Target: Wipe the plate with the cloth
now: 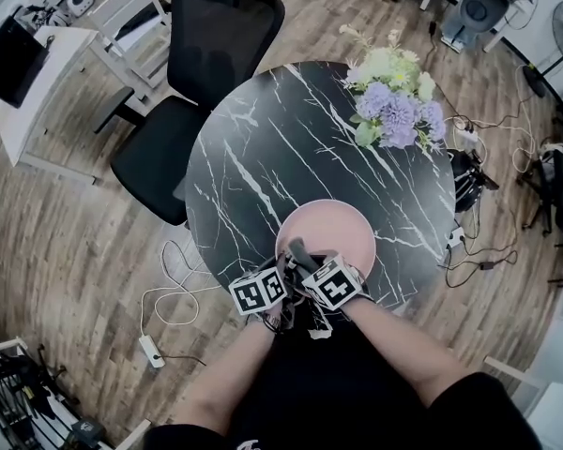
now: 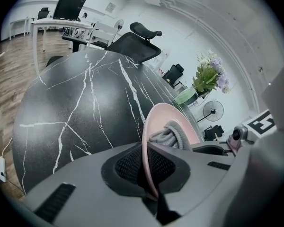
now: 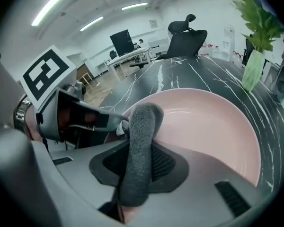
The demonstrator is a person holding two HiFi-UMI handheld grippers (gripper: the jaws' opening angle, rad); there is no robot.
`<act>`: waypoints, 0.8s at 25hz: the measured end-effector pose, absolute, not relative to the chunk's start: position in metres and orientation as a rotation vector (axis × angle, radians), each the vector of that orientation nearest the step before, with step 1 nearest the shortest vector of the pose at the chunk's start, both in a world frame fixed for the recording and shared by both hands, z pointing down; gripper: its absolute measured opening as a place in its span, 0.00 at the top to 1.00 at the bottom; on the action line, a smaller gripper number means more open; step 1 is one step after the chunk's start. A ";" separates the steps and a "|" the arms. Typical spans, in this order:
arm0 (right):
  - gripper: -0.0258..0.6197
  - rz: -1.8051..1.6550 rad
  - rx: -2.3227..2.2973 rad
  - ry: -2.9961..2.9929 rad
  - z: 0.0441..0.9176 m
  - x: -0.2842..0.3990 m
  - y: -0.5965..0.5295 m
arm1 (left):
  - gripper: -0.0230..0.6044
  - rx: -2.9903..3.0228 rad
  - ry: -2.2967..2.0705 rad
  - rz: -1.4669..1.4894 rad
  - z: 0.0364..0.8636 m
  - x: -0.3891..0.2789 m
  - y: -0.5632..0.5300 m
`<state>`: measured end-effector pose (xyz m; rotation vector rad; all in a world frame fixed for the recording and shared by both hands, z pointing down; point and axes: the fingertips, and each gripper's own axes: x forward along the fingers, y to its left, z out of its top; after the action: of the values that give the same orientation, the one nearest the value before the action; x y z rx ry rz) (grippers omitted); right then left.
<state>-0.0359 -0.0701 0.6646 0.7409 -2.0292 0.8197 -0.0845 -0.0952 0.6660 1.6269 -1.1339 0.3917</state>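
The left gripper (image 2: 149, 167) pinches the rim of the stiff, probably slick, breakable plate (image 2: 163, 113), while the right gripper (image 3: 137, 168) is clamped on the soft, limp cloth (image 3: 144, 122).

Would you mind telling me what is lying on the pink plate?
A grey cloth, clamped in the right gripper, rests on the plate near its edge; the left gripper grips the rim. The plate surface under cloth and grippers is hidden.
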 end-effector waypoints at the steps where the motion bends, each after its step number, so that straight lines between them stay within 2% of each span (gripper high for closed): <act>1: 0.79 0.807 0.738 -2.026 0.664 -0.035 -0.069 | 0.92 1.629 -1.136 0.393 0.666 -0.085 -0.096; 9: 0.79 0.721 0.763 -1.974 0.659 -0.007 -0.072 | 0.92 1.633 -1.135 0.399 0.665 -0.085 -0.096; 20: 0.79 0.620 0.945 -1.835 0.660 0.066 -0.105 | 0.92 1.643 -1.109 0.405 0.666 -0.083 -0.095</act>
<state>0.0655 -0.1047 0.6598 0.9447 -1.8354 0.6201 -0.0827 -0.0953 0.6658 1.6434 -1.1085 0.4049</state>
